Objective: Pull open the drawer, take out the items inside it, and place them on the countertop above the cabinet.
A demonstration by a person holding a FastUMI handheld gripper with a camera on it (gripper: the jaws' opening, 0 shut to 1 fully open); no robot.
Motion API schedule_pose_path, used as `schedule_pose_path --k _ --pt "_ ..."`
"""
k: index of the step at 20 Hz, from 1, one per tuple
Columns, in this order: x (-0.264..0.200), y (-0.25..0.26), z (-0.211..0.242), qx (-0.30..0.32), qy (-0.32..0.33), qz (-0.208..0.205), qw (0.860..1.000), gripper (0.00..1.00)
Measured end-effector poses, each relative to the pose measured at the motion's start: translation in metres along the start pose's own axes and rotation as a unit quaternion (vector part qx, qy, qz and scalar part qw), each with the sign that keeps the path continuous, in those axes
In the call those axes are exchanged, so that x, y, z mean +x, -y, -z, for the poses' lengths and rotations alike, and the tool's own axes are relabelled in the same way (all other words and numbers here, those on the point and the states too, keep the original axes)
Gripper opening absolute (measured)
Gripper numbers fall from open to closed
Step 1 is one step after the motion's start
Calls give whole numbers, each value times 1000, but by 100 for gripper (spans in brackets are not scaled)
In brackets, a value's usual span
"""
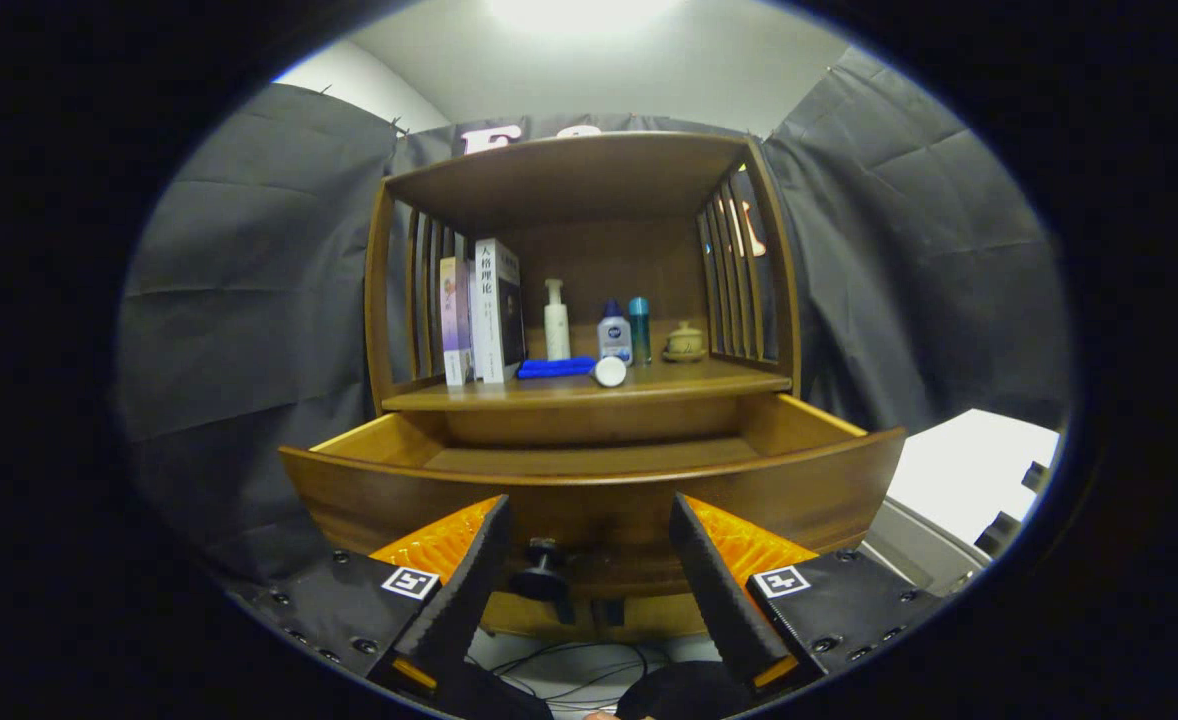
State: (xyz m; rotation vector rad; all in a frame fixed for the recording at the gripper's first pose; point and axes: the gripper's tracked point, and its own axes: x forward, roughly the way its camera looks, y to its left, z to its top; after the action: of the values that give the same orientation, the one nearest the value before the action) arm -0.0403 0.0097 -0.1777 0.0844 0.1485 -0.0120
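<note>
A wooden cabinet's drawer stands pulled open just ahead of my fingers, and the part of its inside that I see is bare wood. Its dark round knob sits between my fingertips, nearer the left one. My gripper is open, with nothing held and both orange-backed fingers apart. On the countertop above the drawer lie a folded blue cloth and a small white jar on its side.
Further back on the countertop stand books, a white pump bottle, two small bottles and a small ceramic pot. Slatted side walls and a top board enclose this shelf. Cables lie on the floor below. A white surface is at the right.
</note>
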Motion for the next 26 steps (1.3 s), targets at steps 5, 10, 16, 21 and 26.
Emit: schedule_pose_path --k 5,10,16,21,26 --pt "12 -8 23 6 -30 4 1000 98" --pt "24 -8 36 6 -50 11 999 98" --pt "34 -6 39 -23 -40 33 998 99" --pt "46 -6 39 -35 -31 26 999 99" --pt "67 -9 33 -34 -23 30 999 98"
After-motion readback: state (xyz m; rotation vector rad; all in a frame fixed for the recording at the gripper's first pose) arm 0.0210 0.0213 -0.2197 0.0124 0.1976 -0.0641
